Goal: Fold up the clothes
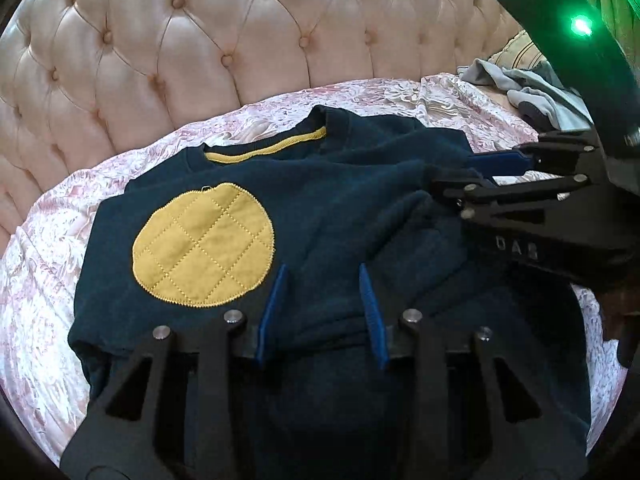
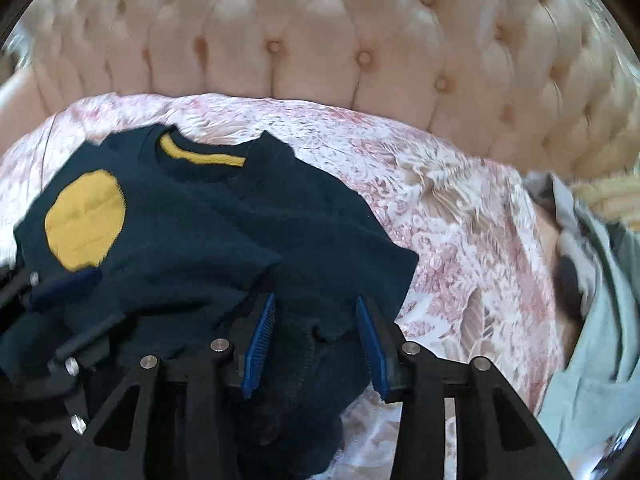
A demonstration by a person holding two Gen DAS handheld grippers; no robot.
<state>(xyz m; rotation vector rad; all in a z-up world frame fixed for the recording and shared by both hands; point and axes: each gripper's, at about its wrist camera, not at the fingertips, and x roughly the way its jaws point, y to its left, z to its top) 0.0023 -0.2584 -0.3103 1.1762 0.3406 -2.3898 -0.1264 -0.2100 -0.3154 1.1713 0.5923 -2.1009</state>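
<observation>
One dark navy knit sweater [image 1: 328, 208] lies on the bed's pink-and-white floral bedspread [image 1: 44, 264], partly folded. Its yellow-lined neckline [image 1: 266, 146] points to 12 o'clock, toward the tufted cream headboard [image 1: 200, 40]; long axis runs 12 to 6. A round quilted yellow patch [image 1: 204, 244] faces up at about 9 o'clock of the sweater's middle.

Left claw [image 1: 322, 312]: blue-padded fingers spread apart, hovering over the lower body of the sweater; no cloth visibly pinched between them.

Right claw [image 2: 316, 344]: fingers parted, a bunched dark fold of the sweater sits between them; cannot tell whether they press on it.

Pale grey-green garments [image 2: 600, 320] heaped at 3 o'clock, well apart from the sweater.
</observation>
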